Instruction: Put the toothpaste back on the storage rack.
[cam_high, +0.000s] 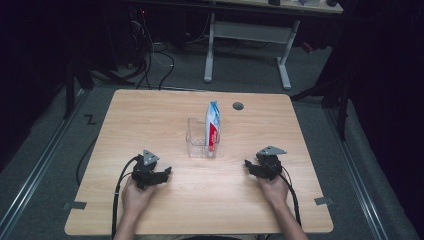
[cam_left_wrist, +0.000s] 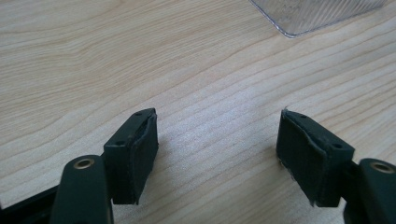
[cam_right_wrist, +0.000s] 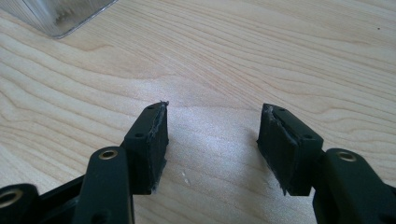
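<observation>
A clear plastic box (cam_high: 199, 140) stands near the middle of the wooden table (cam_high: 150, 115). A white, blue and red tube-like pack (cam_high: 213, 125) stands upright in its right side. My left gripper (cam_high: 161, 175) rests low on the table to the box's front left, jaws open over bare wood (cam_left_wrist: 217, 135), with the box's corner (cam_left_wrist: 308, 16) at the top right of its view. My right gripper (cam_high: 252, 167) sits to the box's front right, jaws open with nothing between them (cam_right_wrist: 212, 128); the box's corner (cam_right_wrist: 56, 18) shows at the top left there.
A small dark round grommet (cam_high: 238, 106) is set in the table behind the box. Beyond the table stands a white-legged desk (cam_high: 250, 45) with cables on the floor. Metal rails (cam_high: 35, 170) run along both sides of the table.
</observation>
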